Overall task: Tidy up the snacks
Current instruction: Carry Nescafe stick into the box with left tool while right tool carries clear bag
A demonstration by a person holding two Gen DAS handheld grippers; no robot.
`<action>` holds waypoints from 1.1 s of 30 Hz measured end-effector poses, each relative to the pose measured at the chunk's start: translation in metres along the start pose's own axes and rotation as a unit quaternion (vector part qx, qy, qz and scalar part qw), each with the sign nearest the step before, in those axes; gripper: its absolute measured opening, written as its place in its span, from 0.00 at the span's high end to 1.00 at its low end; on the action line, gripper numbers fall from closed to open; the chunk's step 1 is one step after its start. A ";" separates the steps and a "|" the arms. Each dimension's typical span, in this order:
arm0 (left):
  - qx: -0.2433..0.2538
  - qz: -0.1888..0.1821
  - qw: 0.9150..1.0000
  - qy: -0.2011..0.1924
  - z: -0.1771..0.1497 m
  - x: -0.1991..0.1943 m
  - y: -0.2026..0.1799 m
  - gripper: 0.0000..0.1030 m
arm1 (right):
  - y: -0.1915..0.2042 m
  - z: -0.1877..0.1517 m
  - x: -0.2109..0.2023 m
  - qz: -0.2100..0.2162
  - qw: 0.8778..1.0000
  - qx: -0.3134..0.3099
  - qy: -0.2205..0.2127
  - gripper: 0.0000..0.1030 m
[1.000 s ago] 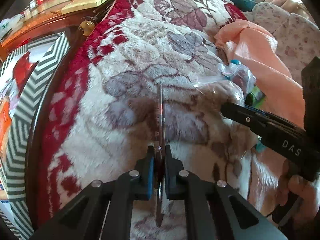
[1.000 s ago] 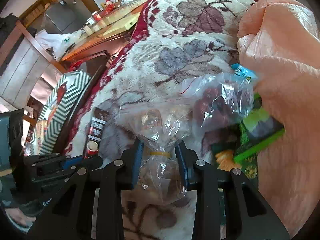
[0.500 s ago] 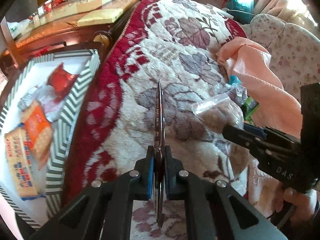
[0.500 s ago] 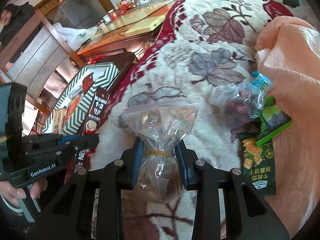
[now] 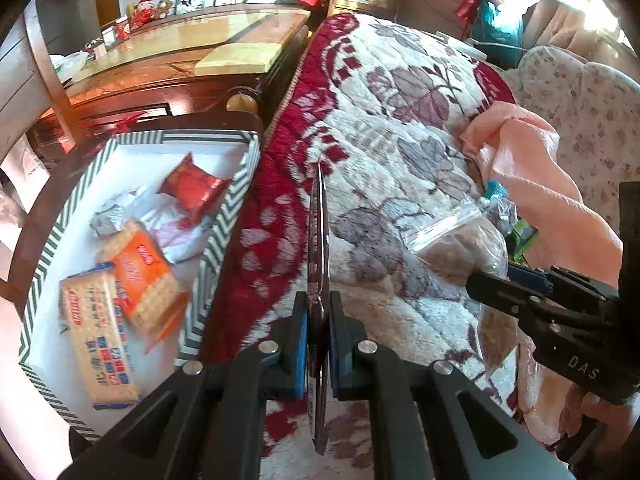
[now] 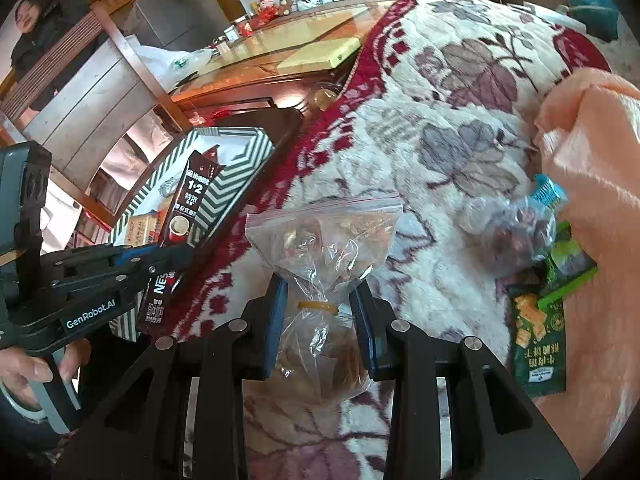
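Snacks are split between two places: several already lie in the chevron-striped box (image 5: pixel 224 236) at nine o'clock in the left wrist view, and a few wait on the floral blanket (image 5: pixel 400 128) covering the bed. The box holds a long cracker pack (image 5: pixel 98 336), an orange biscuit pack (image 5: pixel 140 276) and a red foil packet (image 5: pixel 192 186), so the sorting looks partly done. In the right wrist view, at three o'clock beside a peach cloth (image 6: pixel 600 168), a clear bag of dark fruit (image 6: pixel 516 236) and a green snack packet (image 6: pixel 540 344) are not yet picked up.

The right claw (image 6: pixel 320 320) is clamped on the neck of a zip bag of snacks (image 6: pixel 324 240), just by its yellow rubber band (image 6: pixel 318 306); the bag's filled end hangs below the pads. The left claw (image 5: pixel 319 344) is pressed together on a slim coffee sachet (image 6: pixel 194 208), seen edge-on from its own camera and flat from the right one, its top over the box's rim.

Judging by this, the step in hand is carrying both items to the box. To do it well, take the sachet fully past the rim before the pads part, and lay it flat beside the packs. The bag is soft and bottom-heavy, so it may swing; lower it until its base rests on the box floor, then release. Go one claw at a time, since the two sit close together.
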State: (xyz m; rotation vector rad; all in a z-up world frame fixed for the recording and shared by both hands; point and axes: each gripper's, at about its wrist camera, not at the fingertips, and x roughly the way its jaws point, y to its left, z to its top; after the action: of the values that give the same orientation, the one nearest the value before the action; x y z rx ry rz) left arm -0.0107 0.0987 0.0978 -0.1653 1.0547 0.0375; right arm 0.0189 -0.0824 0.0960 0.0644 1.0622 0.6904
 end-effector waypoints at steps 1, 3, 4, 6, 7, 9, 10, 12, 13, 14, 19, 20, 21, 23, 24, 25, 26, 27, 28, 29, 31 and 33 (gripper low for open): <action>-0.001 0.001 1.000 -0.002 0.001 -0.001 0.003 0.90 | 0.004 0.002 0.001 0.001 1.000 -0.003 0.000 0.70; -0.004 0.005 1.000 -0.005 0.002 -0.004 0.008 0.90 | 0.010 0.004 0.002 0.002 1.000 -0.008 0.001 0.70; -0.006 0.006 1.000 -0.007 0.002 -0.005 0.011 0.90 | 0.014 0.005 0.003 0.003 1.000 -0.010 0.002 0.70; -0.008 0.009 1.000 -0.010 0.003 -0.009 0.017 0.90 | 0.020 0.007 0.004 0.004 1.000 -0.017 0.003 0.70; -0.009 0.011 1.000 -0.012 0.003 -0.010 0.019 0.90 | 0.023 0.007 0.005 0.004 1.000 -0.018 0.002 0.70; -0.012 0.014 1.000 -0.013 0.004 -0.011 0.025 0.90 | 0.029 0.010 0.007 0.009 1.000 -0.021 0.002 0.70; -0.014 0.016 1.000 -0.013 0.004 -0.011 0.028 0.90 | 0.032 0.010 0.008 0.011 1.000 -0.022 0.003 0.70; -0.017 0.020 1.000 -0.014 0.004 -0.012 0.034 0.90 | 0.039 0.012 0.010 0.011 0.999 -0.031 0.005 0.70; -0.019 0.021 0.999 -0.015 0.004 -0.013 0.037 0.90 | 0.043 0.013 0.011 0.012 0.999 -0.035 0.005 0.70; -0.021 0.023 0.999 -0.015 0.004 -0.013 0.040 0.90 | 0.047 0.014 0.013 0.014 0.999 -0.038 0.007 0.70; -0.033 0.031 0.999 -0.014 0.005 -0.013 0.059 0.90 | 0.062 0.020 0.021 0.020 0.998 -0.052 0.013 0.70; -0.039 0.035 0.999 -0.016 0.006 -0.014 0.066 0.90 | 0.066 0.022 0.022 0.022 0.998 -0.054 0.015 0.70; -0.045 0.039 0.998 -0.016 0.007 -0.014 0.072 0.90 | 0.069 0.024 0.024 0.023 0.998 -0.058 0.016 0.70; -0.055 0.044 0.997 -0.014 0.009 -0.014 0.084 0.90 | 0.077 0.029 0.027 0.028 0.997 -0.064 0.016 0.70; -0.059 0.047 0.997 -0.013 0.009 -0.013 0.090 0.90 | 0.082 0.032 0.030 0.032 0.997 -0.067 0.017 0.70; -0.062 0.051 0.997 -0.013 0.009 -0.013 0.096 0.90 | 0.087 0.035 0.032 0.036 0.997 -0.070 0.018 0.70; -0.065 0.055 0.996 -0.012 0.009 -0.013 0.101 0.90 | 0.091 0.037 0.035 0.038 0.996 -0.073 0.019 0.70; -0.068 0.058 0.996 -0.011 0.008 -0.013 0.106 0.90 | 0.095 0.040 0.038 0.040 0.996 -0.076 0.021 0.70; -0.072 0.060 0.996 -0.011 0.008 -0.012 0.111 0.90 | 0.102 0.044 0.043 0.043 0.996 -0.081 0.023 0.70; -0.076 0.064 0.995 -0.011 0.008 -0.012 0.116 0.90 | 0.105 0.047 0.046 0.047 0.995 -0.082 0.024 0.70; -0.085 0.071 0.994 -0.010 0.008 -0.010 0.127 0.90 | 0.116 0.055 0.055 0.055 0.994 -0.089 0.028 0.70; -0.093 0.077 0.993 -0.006 0.007 -0.007 0.137 0.90 | 0.126 0.062 0.063 0.060 0.993 -0.098 0.032 0.70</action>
State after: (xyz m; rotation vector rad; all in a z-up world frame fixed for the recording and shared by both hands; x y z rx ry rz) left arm -0.0235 0.2350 0.0910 -0.2516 1.0501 0.2756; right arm 0.0270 0.0690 0.1249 -0.0644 1.0525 0.9089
